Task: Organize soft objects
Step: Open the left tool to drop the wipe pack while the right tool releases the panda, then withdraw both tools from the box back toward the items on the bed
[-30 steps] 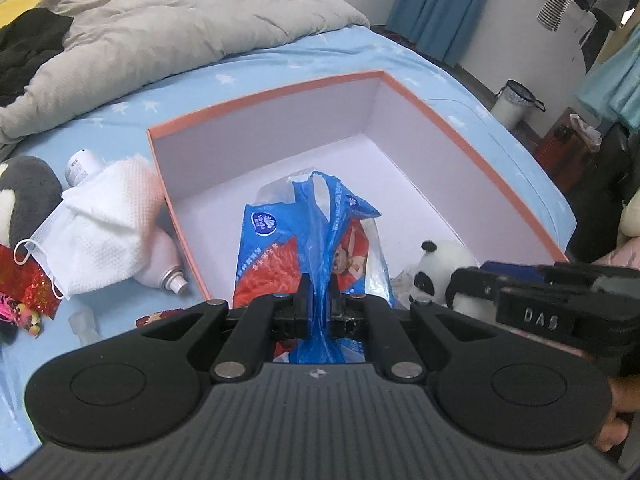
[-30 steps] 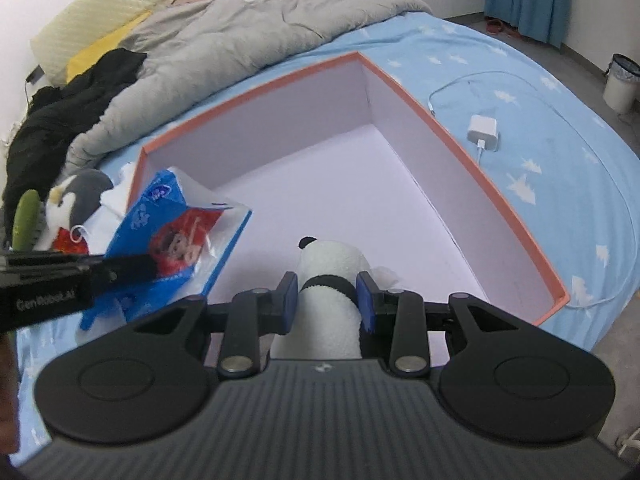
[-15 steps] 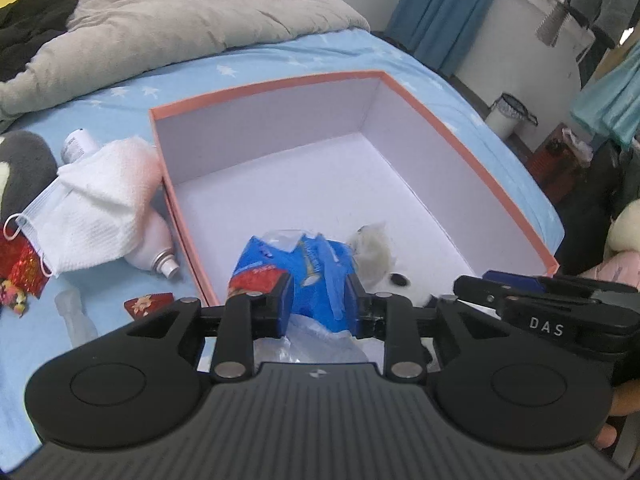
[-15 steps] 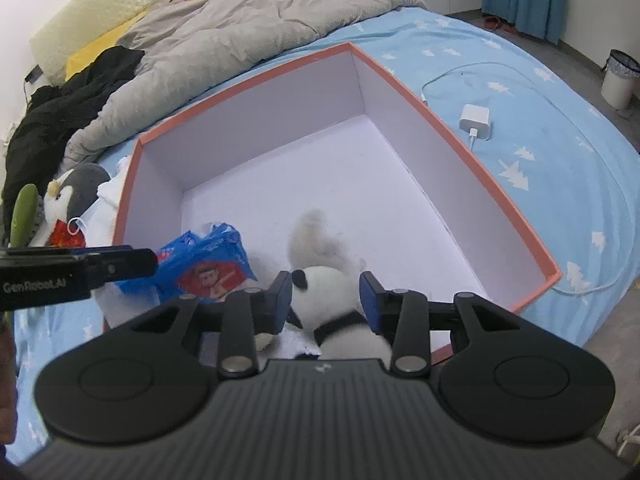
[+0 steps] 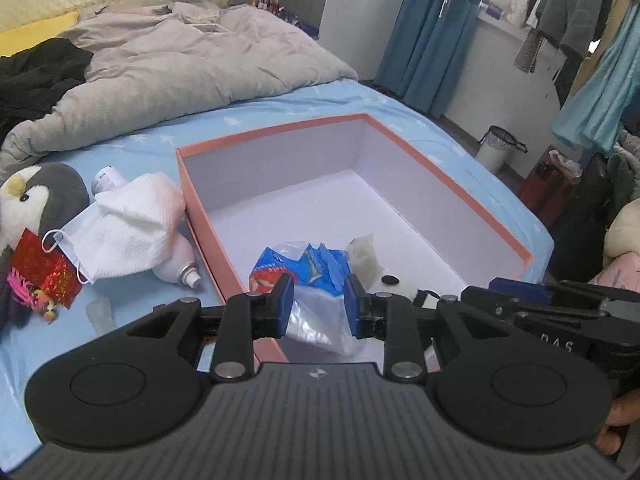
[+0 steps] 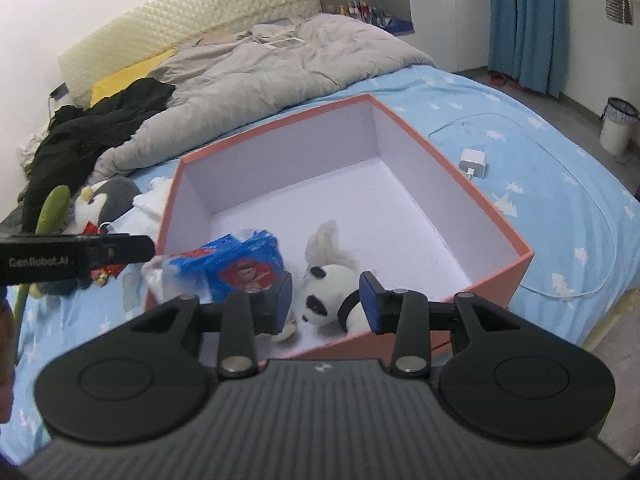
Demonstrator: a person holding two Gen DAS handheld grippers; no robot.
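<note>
Blue bedding with white stars [image 5: 132,144] filled the frame, a rumpled grey duvet [image 5: 168,68] heaped across the upper left and a black garment [image 6: 92,128] beside it. Far left in the left wrist view sat a plush penguin [image 5: 44,196] with a shiny red packet [image 5: 42,268] against it. Just right of that, a face mask [image 5: 76,240] and a white cloth [image 5: 136,224] lay draped over a white spray bottle [image 5: 180,264], which was close against the outside wall of the open orange box [image 5: 452,176].

Inside the box, at its near left corner, lay the blue tissue pack [image 5: 296,268] with its clear plastic bag trailing toward the camera. And the left gripper [image 5: 318,308] hung over that bag with its blue pads apart, not pressing on it.

Centre of the right wrist view, the plush panda [image 6: 324,296] lay on the box floor by the near wall, right of the tissue pack. The right gripper [image 6: 326,306] hovered above it, jaws apart with gaps either side, nothing clamped.

Further right, a white charger [image 6: 474,162] and its cable rested on the bedding outside the box. At the right edge, a white waste bin [image 6: 618,124] stood on the floor, blue curtains [image 6: 524,20] behind it.
</note>
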